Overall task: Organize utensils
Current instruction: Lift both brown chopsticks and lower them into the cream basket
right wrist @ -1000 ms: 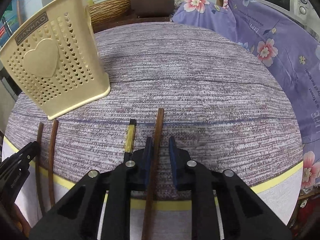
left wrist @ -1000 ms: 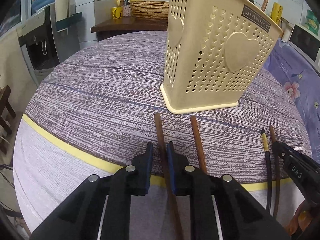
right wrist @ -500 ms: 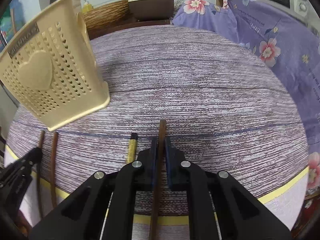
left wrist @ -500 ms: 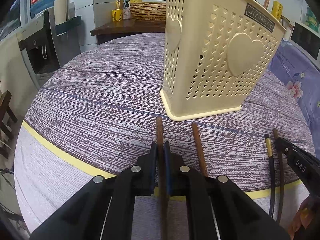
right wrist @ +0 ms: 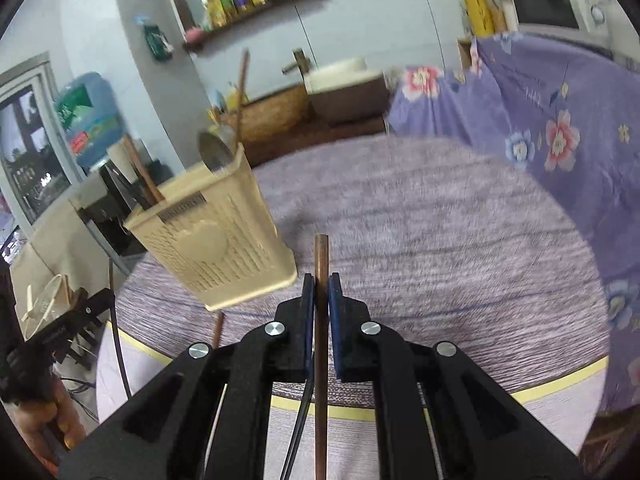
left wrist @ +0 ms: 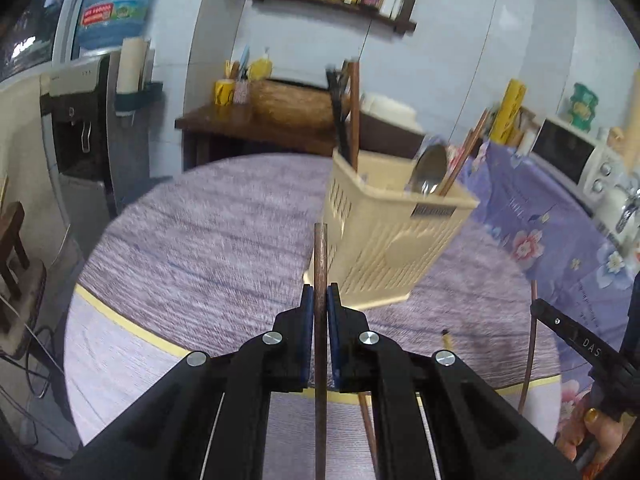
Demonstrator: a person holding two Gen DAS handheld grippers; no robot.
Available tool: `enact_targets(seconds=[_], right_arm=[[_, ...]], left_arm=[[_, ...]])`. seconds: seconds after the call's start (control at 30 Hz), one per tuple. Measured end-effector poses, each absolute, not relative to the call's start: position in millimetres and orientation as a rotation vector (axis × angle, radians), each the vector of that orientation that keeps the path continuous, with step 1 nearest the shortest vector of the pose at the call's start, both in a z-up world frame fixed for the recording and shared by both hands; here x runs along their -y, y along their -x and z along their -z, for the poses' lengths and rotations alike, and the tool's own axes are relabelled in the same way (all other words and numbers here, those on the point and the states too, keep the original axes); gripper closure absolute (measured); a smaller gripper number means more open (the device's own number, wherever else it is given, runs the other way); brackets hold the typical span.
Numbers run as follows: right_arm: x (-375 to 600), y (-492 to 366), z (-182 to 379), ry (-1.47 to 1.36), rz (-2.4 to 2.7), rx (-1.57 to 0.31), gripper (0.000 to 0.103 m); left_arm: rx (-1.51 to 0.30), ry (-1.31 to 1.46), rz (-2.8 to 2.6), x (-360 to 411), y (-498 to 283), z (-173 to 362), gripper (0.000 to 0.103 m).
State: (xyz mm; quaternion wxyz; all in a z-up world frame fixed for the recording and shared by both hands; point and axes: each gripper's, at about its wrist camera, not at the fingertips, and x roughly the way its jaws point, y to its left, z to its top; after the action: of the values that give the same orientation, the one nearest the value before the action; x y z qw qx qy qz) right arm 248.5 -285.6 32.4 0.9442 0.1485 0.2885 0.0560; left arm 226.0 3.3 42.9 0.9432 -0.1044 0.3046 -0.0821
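Left gripper (left wrist: 321, 300): jaws clamped on a dark brown wooden chopstick (left wrist: 321, 256), held near its far end so a short tip sticks out ahead and the long shaft trails back under the wrist. Right gripper (right wrist: 321, 292): jaws clamped likewise on a reddish-brown wooden chopstick (right wrist: 321, 260). Both sticks are clear of the round bench with the purple woven cloth (left wrist: 208, 248); judged: one stick per gripper lets the pair go across together.

Cream perforated plastic utensil holder with a heart emblem (left wrist: 384, 240) stands upright on the bench, just ahead and right of the left gripper. It already contains a metal spoon (left wrist: 430, 170) and several upright sticks, leaning on its walls.

Remaining on the cloth: a black chopstick with a yellow band (left wrist: 447, 338) and a brown one (right wrist: 218, 330) partly hidden behind the jaws.

Judged next: tilt tips down over the holder rim, then release; a glancing hit on the rim could tip the light holder
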Motion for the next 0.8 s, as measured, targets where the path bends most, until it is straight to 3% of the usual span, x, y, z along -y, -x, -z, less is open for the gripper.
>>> enact_targets(seconds=[0.33,0.8], right_arm=[[307,-207,-89,-0.284,-0.077,-0.419,0.095],[299,-203,-97,-0.242,-0.084,-0.397,0.095]], left_arm=[[-0.507,0.228,0.171,-29,-215,-86,0.095],[-0.487,0.234,0.172,-33,-211,-88,0.095]])
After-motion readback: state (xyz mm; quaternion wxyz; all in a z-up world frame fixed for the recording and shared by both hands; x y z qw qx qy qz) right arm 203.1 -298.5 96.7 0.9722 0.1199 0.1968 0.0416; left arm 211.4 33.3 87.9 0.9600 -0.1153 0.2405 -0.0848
